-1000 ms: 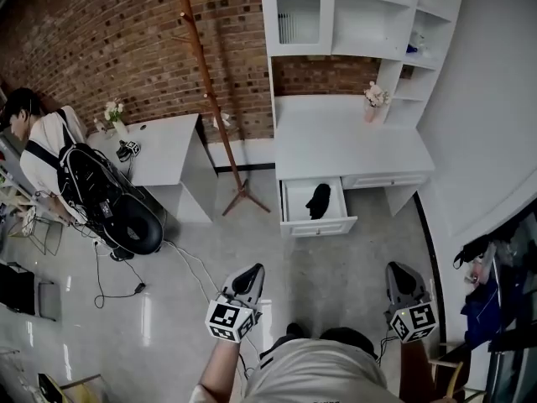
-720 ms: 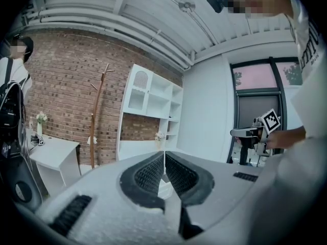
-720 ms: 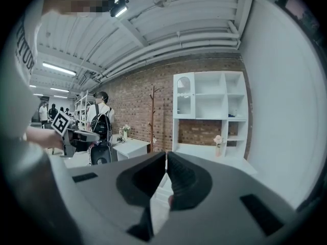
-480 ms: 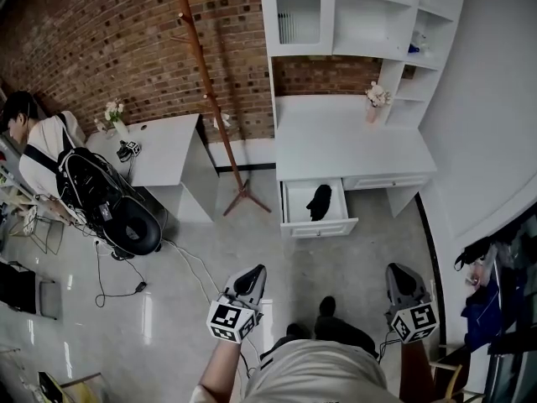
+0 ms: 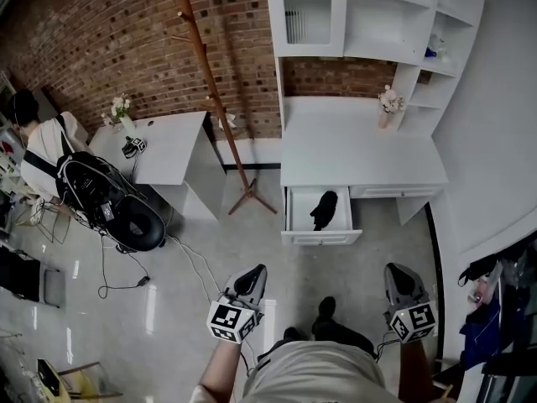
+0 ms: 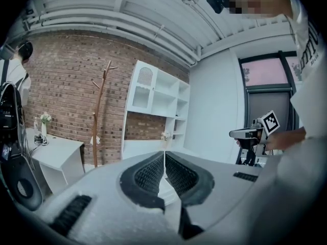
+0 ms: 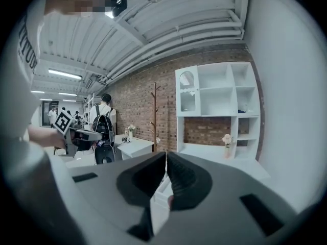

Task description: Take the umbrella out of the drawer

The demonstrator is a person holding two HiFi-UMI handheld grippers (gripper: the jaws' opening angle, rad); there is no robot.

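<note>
A black folded umbrella (image 5: 323, 209) lies in the open white drawer (image 5: 321, 235) under the white desk (image 5: 361, 154), seen in the head view. My left gripper (image 5: 249, 280) and right gripper (image 5: 401, 279) hang low in that view, well short of the drawer and over the floor. Both are shut with nothing between their jaws. In the left gripper view the left gripper (image 6: 164, 157) points toward the desk and shelves. The right gripper (image 7: 166, 160) in its own view points the same way, jaws together.
A wooden coat stand (image 5: 220, 107) rises left of the desk against the brick wall. A second white table (image 5: 164, 149) stands further left, with a person (image 5: 42, 141), a black backpack (image 5: 96, 187) and floor cables beside it. White shelving (image 5: 377, 15) tops the desk; a small flower vase (image 5: 388, 107) stands on it.
The whole room has shifted in the head view: desk and drawer sit slightly nearer and more to the right. A dark shoe has stepped forward. Both grippers keep their places in the frame.
</note>
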